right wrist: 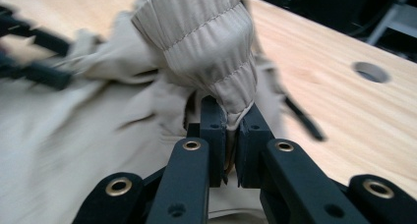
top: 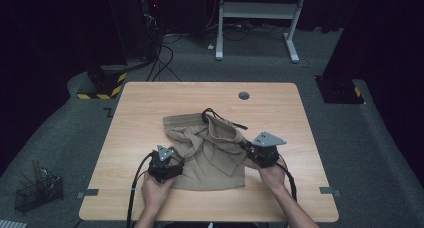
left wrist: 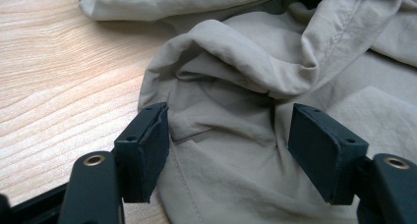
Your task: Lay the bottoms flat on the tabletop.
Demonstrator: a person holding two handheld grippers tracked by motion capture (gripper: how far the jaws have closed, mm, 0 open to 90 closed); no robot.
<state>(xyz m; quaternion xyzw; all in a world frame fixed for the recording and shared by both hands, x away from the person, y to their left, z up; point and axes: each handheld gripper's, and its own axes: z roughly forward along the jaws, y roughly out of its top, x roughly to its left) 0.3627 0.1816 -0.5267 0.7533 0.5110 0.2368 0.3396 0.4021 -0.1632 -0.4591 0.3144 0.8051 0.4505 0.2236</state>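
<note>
A crumpled khaki garment point(top: 210, 155) with a gathered elastic waistband point(right wrist: 206, 47) and a black drawstring point(top: 220, 115) lies mid-table. My left gripper point(top: 178, 161) rests at the garment's left edge. Its jaws stand open in the left gripper view point(left wrist: 228, 135), with folded khaki fabric point(left wrist: 246, 62) lying between and beyond them, untouched by the pads. My right gripper point(top: 246, 146) is at the garment's right side, raised a little. In the right gripper view it point(right wrist: 231, 121) is shut on the edge of the waistband, which bunches up above the jaws.
The wooden table point(top: 150, 103) has a round cable hole point(top: 244, 95) near its far edge. A wire basket point(top: 37, 190) stands on the floor at the left. A white desk frame point(top: 257, 10) and cables lie beyond the table.
</note>
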